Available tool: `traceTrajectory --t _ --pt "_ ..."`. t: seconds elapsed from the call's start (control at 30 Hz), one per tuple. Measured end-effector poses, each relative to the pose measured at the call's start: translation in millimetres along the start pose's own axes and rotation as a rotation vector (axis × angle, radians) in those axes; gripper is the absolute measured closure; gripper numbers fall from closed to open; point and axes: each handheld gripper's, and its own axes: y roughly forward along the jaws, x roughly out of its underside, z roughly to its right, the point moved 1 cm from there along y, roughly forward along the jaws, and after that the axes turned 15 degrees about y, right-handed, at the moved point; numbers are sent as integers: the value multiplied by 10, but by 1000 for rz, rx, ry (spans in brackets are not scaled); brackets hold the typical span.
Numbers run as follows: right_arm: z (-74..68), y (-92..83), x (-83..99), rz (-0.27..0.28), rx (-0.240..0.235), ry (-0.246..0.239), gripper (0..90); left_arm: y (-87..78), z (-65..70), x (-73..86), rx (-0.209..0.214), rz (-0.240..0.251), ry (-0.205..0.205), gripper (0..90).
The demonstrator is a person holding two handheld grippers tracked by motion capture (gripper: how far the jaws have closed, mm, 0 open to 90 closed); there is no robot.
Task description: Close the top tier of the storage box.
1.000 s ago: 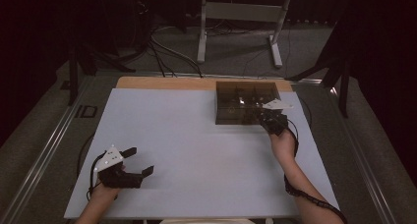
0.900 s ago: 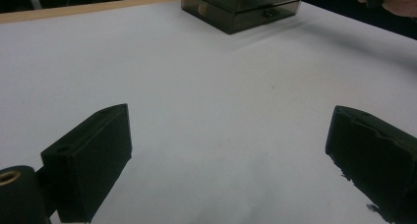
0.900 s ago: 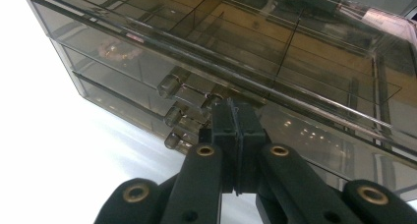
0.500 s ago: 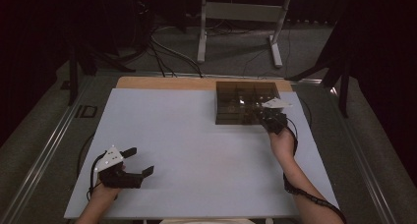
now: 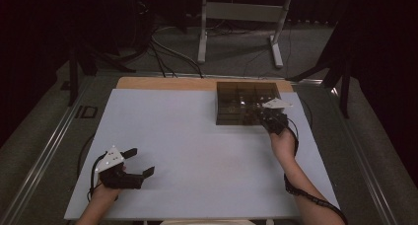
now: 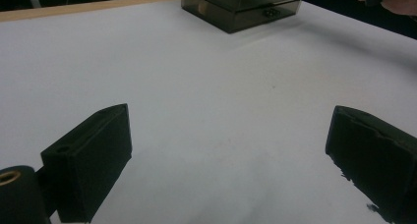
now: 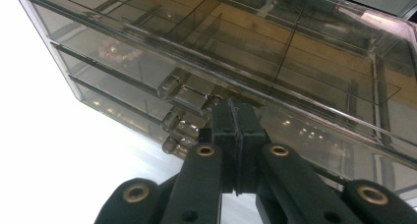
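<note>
One drawer box (image 5: 241,102), three drawer handles (image 7: 184,97), two grippers (image 5: 132,171).

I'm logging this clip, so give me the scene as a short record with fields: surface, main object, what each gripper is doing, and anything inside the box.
surface: white table top
main object: smoky clear drawer box, far right of the table
right gripper: fingers shut together at the box front, beside the drawer handles; a grip on a handle cannot be told
left gripper: open, nothing between, near left edge of the table
inside: a pinkish beaded piece in an upper drawer
</note>
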Motion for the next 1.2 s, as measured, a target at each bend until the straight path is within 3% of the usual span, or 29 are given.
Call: traceTrajectory --t 0.3,0.57,0.83,1.2 --pt "10 -33 -14 0 -8 4 900 -11 -5 1 -4 0 1 53" --pt "51 -131 -15 -4 -19 39 882 -8 1 -1 -4 -3 4 53" --pt "33 -149 25 -24 -34 72 746 -6 2 -3 -4 -5 6 53" --pt "-70 -142 32 -59 -84 79 394 -4 4 -3 -2 -3 6 53"
